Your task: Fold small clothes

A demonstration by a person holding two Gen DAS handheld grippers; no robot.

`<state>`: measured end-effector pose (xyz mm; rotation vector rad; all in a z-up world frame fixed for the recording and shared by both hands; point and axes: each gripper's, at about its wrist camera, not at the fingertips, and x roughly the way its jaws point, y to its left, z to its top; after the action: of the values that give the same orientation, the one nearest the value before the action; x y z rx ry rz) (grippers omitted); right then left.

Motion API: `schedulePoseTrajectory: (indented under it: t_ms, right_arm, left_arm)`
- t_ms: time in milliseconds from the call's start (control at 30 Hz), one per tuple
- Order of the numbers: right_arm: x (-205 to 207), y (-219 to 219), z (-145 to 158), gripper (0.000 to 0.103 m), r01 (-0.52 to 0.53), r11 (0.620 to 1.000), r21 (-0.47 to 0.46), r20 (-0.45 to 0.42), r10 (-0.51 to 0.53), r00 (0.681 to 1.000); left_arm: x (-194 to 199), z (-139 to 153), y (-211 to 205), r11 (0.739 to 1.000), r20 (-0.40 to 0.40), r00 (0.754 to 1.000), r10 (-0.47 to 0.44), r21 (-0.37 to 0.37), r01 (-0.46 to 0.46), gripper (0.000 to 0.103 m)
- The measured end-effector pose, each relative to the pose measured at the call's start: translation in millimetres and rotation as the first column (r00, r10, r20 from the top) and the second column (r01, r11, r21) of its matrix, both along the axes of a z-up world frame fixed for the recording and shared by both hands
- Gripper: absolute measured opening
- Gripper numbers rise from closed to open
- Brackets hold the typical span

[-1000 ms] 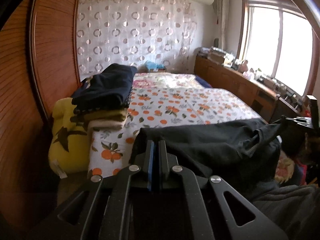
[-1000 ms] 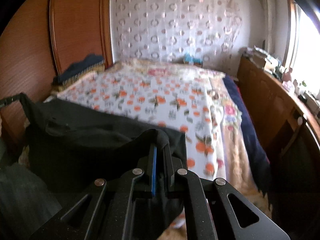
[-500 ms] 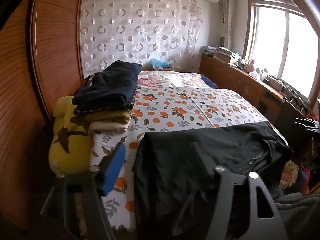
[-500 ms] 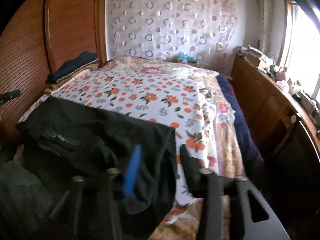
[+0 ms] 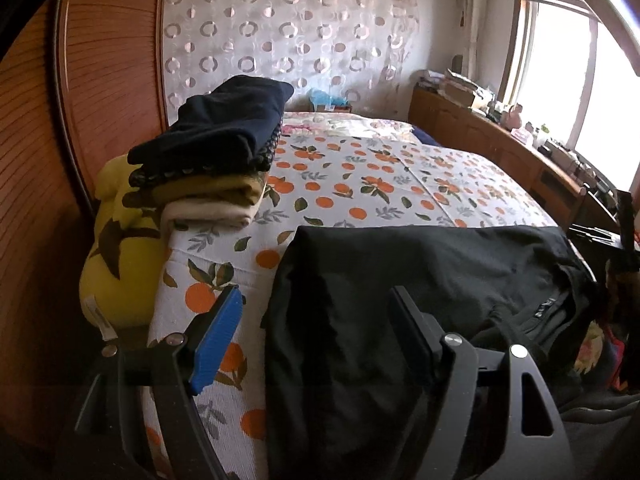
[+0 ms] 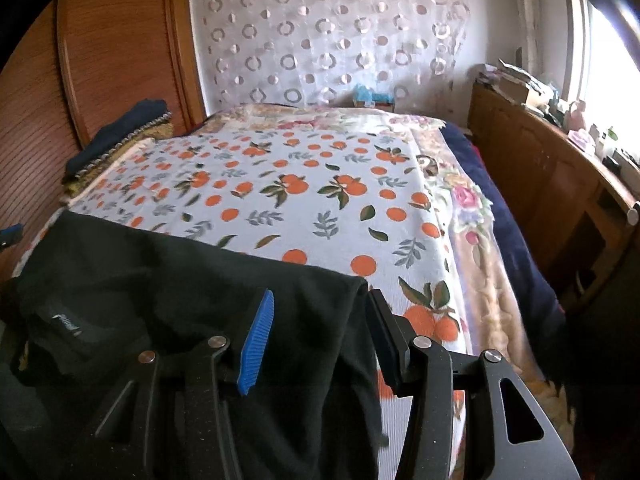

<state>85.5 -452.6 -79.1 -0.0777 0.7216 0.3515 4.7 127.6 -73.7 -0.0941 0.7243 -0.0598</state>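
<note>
Lying flat across the near end of the bed [image 5: 400, 184], a black garment [image 5: 420, 272] drapes over its edge. The left gripper [image 5: 316, 332] and right gripper [image 6: 320, 336] hover above it, both spread wide, gripping nothing.

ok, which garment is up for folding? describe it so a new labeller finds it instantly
Start from the bed with the orange-fruit sheet. At its near edge, spread flat and hanging over the front, lies the black garment, under both open grippers, left gripper and right gripper. Unlike the folded stack along the bed's left side, it is unfolded, plain black, with a small pale logo.
</note>
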Motion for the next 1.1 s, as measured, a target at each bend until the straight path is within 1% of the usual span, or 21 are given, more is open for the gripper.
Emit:
schedulePoseTrajectory:
  t_ms: [100,267,333,467,567,633,733,833,1100]
  right_arm:
    - [9.2,5.4,-7.5,0.050,0.008,1.000,0.001,-0.030,-0.007,1.000]
    - [13.2,11.7,-15.9,0.051,0.002,0.999,-0.037,-0.051,-0.004,0.999]
    - [10.7,12.2,-14.7,0.056,0.008,0.999,-0.050,-0.036,-0.010,0.999]
    - [8.0,6.5,-15.3,0.062,0.030,0.999,-0.016,-0.031,-0.030,0.999]
    - [3.6,5.4,-17.0,0.065,0.032,0.999,-0.018,-0.010,-0.032,0.999]
    - [4.6,5.4,-21.4,0.070,0.039,0.999,-0.017,-0.004,-0.040,0.999]
    - [3.0,5.5,-23.3,0.072,0.035,0.999,-0.011,-0.004,-0.035,0.999]
    - [3.2,5.9,-23.8,0.073,0.033,0.999,-0.013,-0.002,-0.033,0.999]
    - [4.3,7.2,-23.5,0.074,0.037,0.999,-0.022,-0.009,-0.037,0.999]
  left_arm:
    - [6.1,-1.6,1.0,1.000,-0.007,1.000,0.008,0.010,-0.008,0.075]
    - [20.6,-6.8,3.9,1.000,-0.022,1.000,0.003,-0.005,-0.003,0.075]
    - [27.4,-8.9,4.3,1.000,-0.031,1.000,-0.001,-0.001,0.001,0.075]
    - [47.6,-16.1,6.8,1.000,-0.064,0.998,-0.015,0.005,0.015,0.075]
    - [60.7,-19.8,5.5,0.999,-0.090,0.996,-0.025,0.019,0.027,0.075]
    - [68.3,-22.6,3.8,0.999,-0.105,0.994,-0.042,0.022,0.044,0.075]
    - [80.8,-30.7,4.4,0.998,-0.144,0.988,-0.053,0.015,0.055,0.075]
    - [87.3,-36.3,5.1,0.998,-0.169,0.984,-0.057,0.014,0.060,0.075]
    - [88.7,-38.4,2.9,0.997,-0.169,0.984,-0.060,0.043,0.068,0.076]
